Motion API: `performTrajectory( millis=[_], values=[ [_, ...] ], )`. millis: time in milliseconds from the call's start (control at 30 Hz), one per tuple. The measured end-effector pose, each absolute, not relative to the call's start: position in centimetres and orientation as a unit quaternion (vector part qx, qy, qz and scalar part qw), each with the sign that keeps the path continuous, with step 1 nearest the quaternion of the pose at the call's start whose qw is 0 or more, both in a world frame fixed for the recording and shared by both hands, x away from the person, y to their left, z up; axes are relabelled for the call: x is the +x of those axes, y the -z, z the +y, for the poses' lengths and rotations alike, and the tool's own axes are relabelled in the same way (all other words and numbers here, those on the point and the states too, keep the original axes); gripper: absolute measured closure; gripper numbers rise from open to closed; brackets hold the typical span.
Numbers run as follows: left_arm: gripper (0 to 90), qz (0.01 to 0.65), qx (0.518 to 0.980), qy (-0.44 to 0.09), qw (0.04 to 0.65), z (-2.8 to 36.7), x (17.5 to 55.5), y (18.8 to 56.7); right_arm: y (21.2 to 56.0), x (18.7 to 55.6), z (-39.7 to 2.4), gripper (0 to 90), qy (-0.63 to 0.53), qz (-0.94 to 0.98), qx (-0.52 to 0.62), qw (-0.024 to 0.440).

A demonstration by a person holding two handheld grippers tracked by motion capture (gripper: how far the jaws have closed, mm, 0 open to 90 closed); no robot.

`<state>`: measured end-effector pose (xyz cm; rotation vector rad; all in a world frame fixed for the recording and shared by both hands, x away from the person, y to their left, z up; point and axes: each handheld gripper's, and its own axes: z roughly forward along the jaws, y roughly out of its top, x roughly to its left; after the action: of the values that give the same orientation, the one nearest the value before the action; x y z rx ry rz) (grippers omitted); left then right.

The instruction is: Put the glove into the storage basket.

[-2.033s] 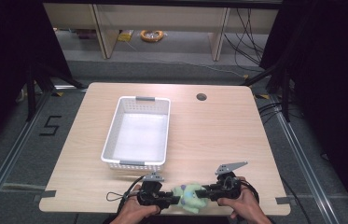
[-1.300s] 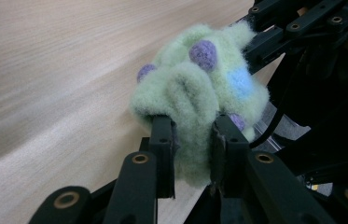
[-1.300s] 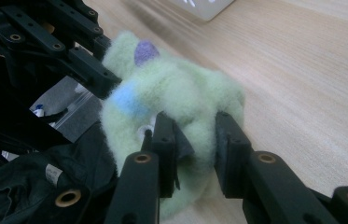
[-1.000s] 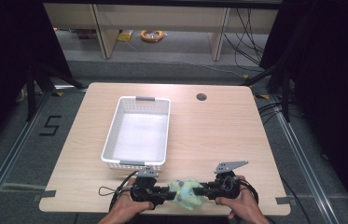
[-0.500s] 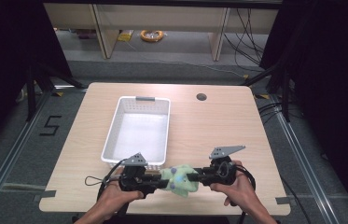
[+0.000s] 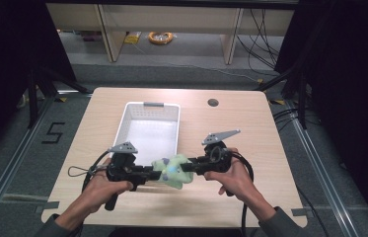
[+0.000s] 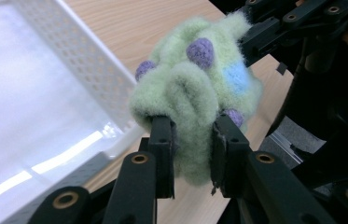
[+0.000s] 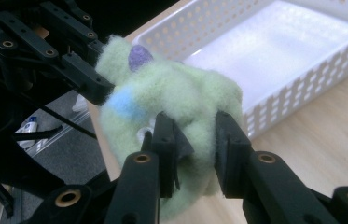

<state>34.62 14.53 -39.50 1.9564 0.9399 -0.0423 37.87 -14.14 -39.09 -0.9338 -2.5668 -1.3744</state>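
High view: two grippers, left gripper (image 6: 153, 173) and right gripper (image 6: 187, 167), each pinch one green fuzzy toy (image 6: 171, 170) beside one white basket (image 6: 128, 121)

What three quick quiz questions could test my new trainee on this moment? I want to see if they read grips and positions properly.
1. True or false: the green fleece toy lies inside the white basket.
2. What clamps the toy? A) the left gripper alone B) the right gripper alone C) both grippers
3. Fill in: the toy's raised bumps are ____ in colour.

Key:
1. False. It is held just past the basket's near end, over the wooden table.
2. C. Each gripper view shows its own jaws pinching the fleece, one from each side.
3. Purple. It also has a light blue patch.
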Motion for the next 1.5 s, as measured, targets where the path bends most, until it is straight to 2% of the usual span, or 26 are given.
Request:
performTrajectory(
  millis=[367,800,1500],
  values=[
    [72.4,0.424,0.789,0.013,0.444,18.2,37.8,39.2,38.7,41.8,-9.5,73.4,0.432,-0.844,-0.314,0.053],
    [72.4,0.461,0.785,0.021,0.413,19.7,41.5,41.2,40.4,45.3,-6.6,73.4,0.403,-0.848,-0.341,0.051],
    [71.3,0.481,0.805,0.031,0.346,20.2,43.3,44.5,44.0,47.0,-3.7,72.7,0.335,-0.868,-0.362,0.053]
  ],
)
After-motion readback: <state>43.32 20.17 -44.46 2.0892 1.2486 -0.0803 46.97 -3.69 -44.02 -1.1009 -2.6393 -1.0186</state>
